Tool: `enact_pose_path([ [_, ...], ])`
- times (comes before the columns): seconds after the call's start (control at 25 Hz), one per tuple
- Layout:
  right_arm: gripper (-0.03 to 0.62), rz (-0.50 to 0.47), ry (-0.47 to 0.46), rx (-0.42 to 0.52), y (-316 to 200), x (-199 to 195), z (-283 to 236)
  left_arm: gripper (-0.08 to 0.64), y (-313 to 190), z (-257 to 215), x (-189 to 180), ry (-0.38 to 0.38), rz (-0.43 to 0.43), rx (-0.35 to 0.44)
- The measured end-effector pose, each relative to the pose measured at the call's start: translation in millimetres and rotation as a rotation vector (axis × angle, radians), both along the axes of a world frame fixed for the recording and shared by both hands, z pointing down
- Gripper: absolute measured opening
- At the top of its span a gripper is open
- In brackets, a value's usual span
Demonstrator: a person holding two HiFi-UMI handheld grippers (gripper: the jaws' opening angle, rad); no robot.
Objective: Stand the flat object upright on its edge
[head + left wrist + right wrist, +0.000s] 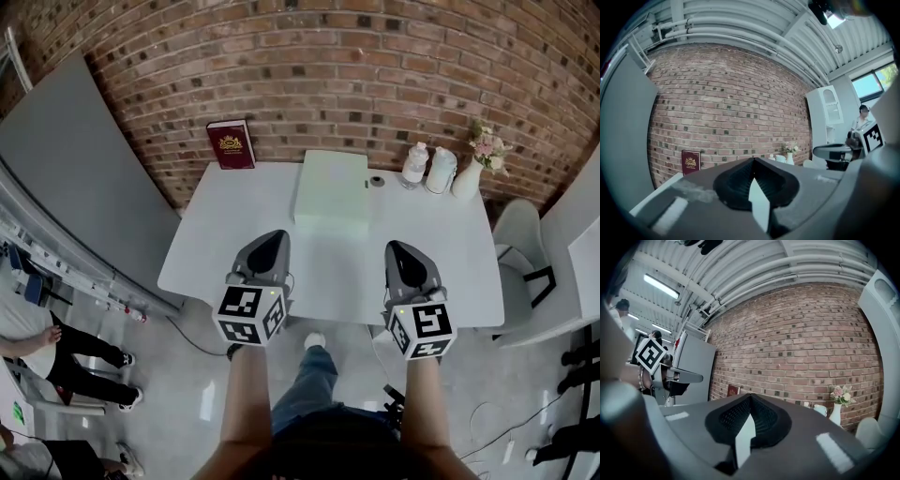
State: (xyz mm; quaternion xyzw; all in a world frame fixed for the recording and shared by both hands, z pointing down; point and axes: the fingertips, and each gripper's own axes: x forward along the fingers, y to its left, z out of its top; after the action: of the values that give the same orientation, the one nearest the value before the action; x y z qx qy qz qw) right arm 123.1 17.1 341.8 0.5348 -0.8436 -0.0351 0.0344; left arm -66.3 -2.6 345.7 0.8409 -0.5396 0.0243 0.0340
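Nearest, the left tongs [272, 236] and the right tongs [397, 247] point level over the near part of the white counter [202, 253], each pair shut tight with nothing between its jaws. Farther back, a maroon book [231, 143] stands against the brick wall [328, 75]. The pale green flat slab [331, 187] lies flat at mid-counter, well apart from both tongs, and two white bottles [441, 171] and a vase of flowers [469, 176] stand at the far right.
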Motion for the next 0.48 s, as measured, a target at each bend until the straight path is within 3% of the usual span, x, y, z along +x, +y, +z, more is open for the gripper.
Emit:
enact_pose_path([
  [0.28, 0.002, 0.043, 0.023, -0.036, -92.4, -5.6, 9.1, 0.0, -93.9, 12.0, -20.9, 0.073, 0.024, -0.065],
  [0.48, 0.002, 0.09, 0.017, -0.075, -153.6, -2.5, 16.6, 0.0, -157.2, 21.5, -32.9, 0.067, 0.042, -0.096],
])
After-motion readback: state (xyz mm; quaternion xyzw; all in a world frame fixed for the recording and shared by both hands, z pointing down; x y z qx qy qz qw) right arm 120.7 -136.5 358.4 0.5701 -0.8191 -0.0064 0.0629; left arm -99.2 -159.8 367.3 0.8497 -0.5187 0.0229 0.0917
